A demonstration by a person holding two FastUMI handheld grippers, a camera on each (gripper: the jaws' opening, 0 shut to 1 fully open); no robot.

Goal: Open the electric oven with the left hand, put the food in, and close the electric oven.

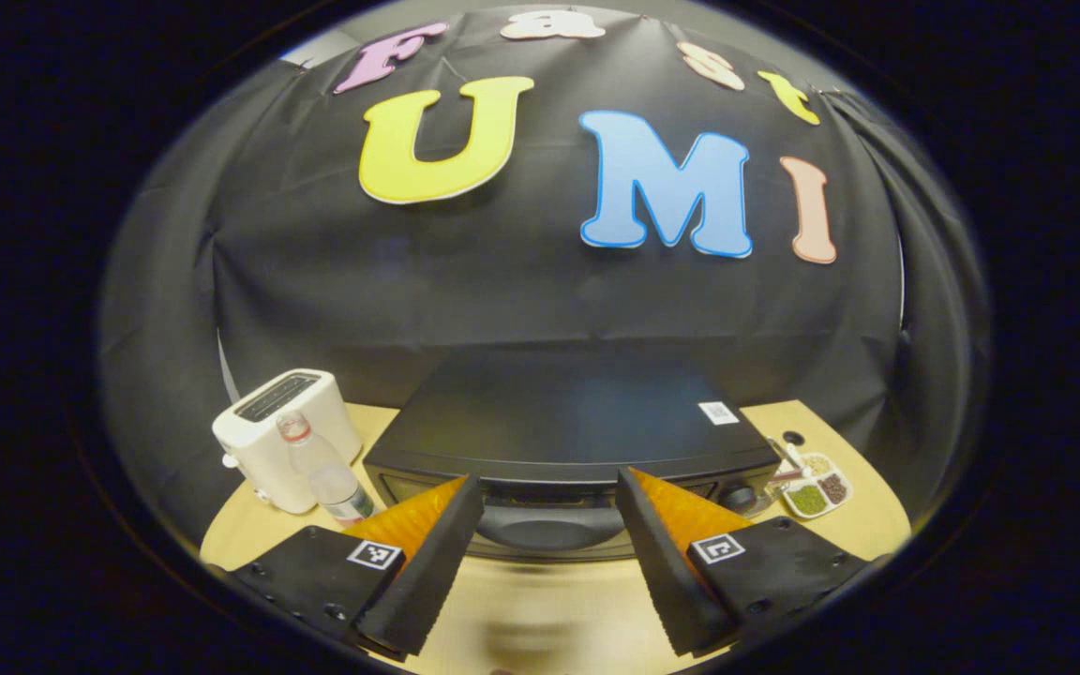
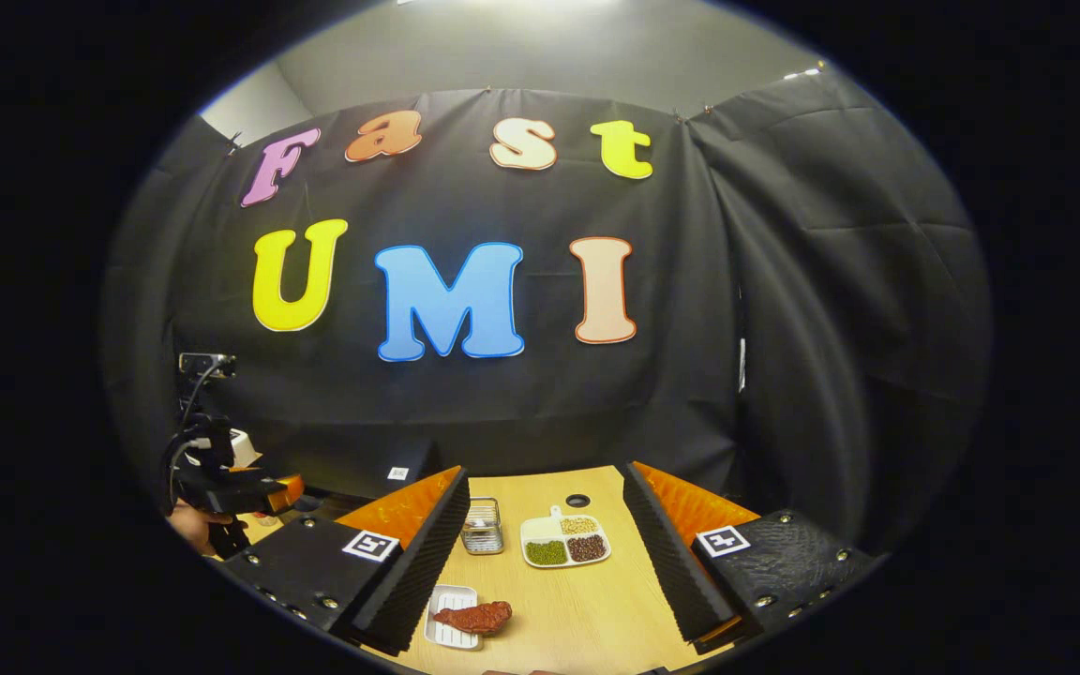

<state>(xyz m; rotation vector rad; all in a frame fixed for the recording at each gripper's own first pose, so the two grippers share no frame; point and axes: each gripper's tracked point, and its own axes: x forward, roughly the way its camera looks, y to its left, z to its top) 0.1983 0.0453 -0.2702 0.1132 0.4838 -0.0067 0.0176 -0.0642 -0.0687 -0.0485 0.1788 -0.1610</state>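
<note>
The black electric oven (image 1: 568,427) stands on the wooden table, seen from above and in front in the left gripper view, its door shut. My left gripper (image 1: 547,506) hangs open just before the oven's upper front edge, with nothing between its fingers. In the right gripper view a reddish-brown piece of food (image 2: 476,616) lies on a small white tray (image 2: 451,619) near the table's front. My right gripper (image 2: 545,553) is open above the table, the food low between its fingers and a bit left. The left gripper (image 2: 221,487), held by a hand, appears at the far left.
A white toaster (image 1: 285,436) and a clear bottle (image 1: 324,469) stand left of the oven. A divided white dish of beans (image 1: 817,487) (image 2: 565,541) lies to the oven's right. A small wire basket (image 2: 481,525) stands on the table behind the food tray.
</note>
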